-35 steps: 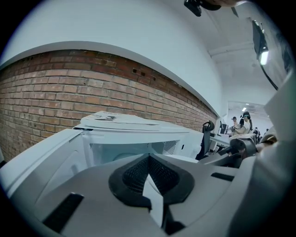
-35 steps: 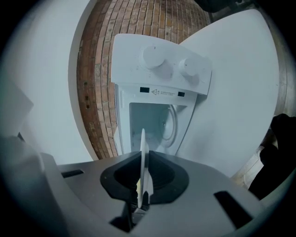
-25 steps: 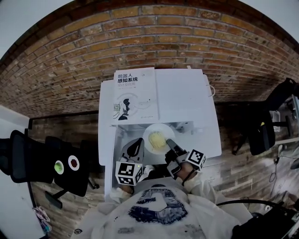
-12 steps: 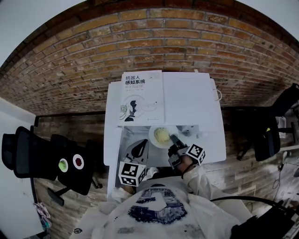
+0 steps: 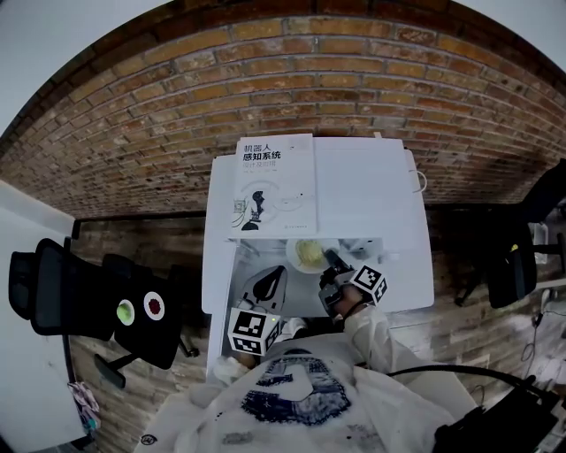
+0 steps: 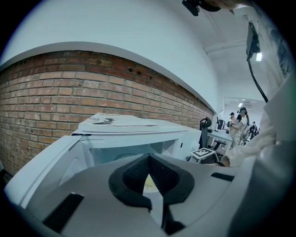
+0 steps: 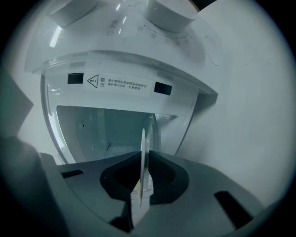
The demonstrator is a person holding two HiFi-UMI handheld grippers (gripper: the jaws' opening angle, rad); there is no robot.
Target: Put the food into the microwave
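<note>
A white plate (image 5: 299,262) with yellow food (image 5: 309,253) is half under the front edge of the white microwave (image 5: 363,195), at its open cavity. My right gripper (image 5: 332,261) is shut on the plate's near rim. In the right gripper view the plate (image 7: 142,148) stands edge-on between the pads, in front of the cavity (image 7: 106,129). My left gripper (image 5: 272,281) hangs beside the swung-open door (image 5: 221,274), its tips together and holding nothing. From the left gripper view its jaws (image 6: 148,159) face the microwave's opening (image 6: 138,139).
A large book (image 5: 276,181) lies on top of the microwave. A brick wall rises behind it. Black office chairs stand at the left (image 5: 88,301) and right (image 5: 513,257). The control knobs (image 7: 169,9) sit above the cavity in the right gripper view.
The right gripper has carried the plate forward and down, from in front of the microwave to partly inside its opening. The left gripper has stayed by the door.
</note>
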